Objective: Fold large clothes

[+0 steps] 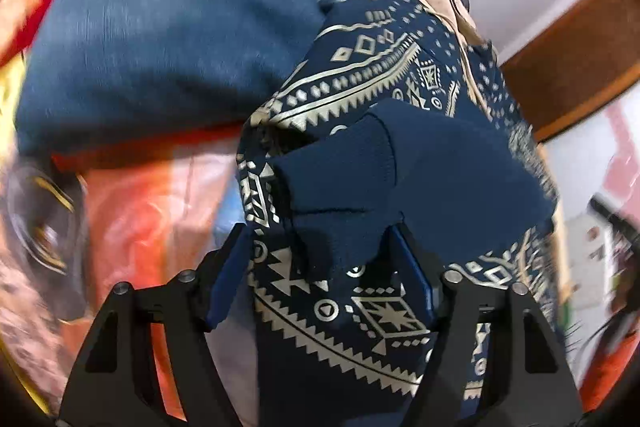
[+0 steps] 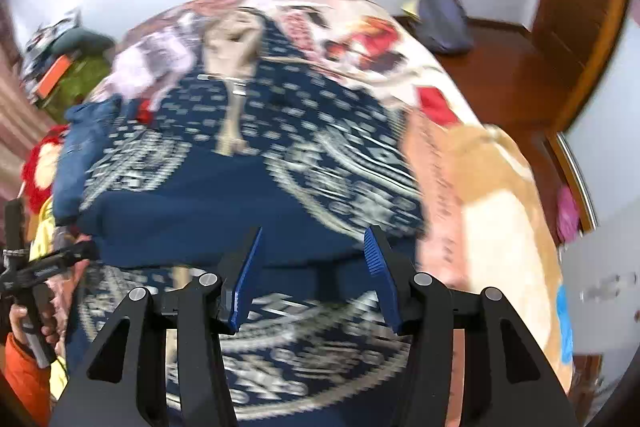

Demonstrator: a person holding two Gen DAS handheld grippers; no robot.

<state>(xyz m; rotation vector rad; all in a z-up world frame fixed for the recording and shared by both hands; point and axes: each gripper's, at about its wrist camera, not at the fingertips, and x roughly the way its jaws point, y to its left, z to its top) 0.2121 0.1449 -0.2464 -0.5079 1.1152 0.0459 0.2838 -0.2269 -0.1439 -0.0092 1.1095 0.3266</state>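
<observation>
The item under the task is a large navy patterned garment (image 2: 320,131), printed with pale geometric bands and fitted with plain navy ribbed trim and a tan hood or lining at its far end. It lies spread across a bed covered by a bright printed blanket (image 2: 492,163), with a separate blue knitted garment (image 1: 160,39) bunched just beside it. The left claw (image 1: 320,259) sits low over the patterned garment with a plain navy sleeve cuff (image 1: 340,195) between its blue pads; the right pad appears to touch the cloth, the left pad stands apart from it, and the cloth shows no pinching, so the claw is judged parted rather than clamped. The right claw (image 2: 314,279) hangs above the garment's plain navy band (image 2: 200,227) with its jaws parted and nothing between them; this view is blurred, so finer contact cannot be confirmed. Handling assessment: the garment looks soft, thick and limp, probably a fleece or sweatshirt weight, moderately heavy for its size and not fragile. It will sag and drag if lifted by one point, and loose sleeves will trail. The printed face may be slightly slicker than the ribbed trim. Recommended holds are the ribbed cuffs, the hem band and the shoulder seams, where the doubled cloth gives the pads something firm; both claws should take matching points so the fold lands square.
</observation>
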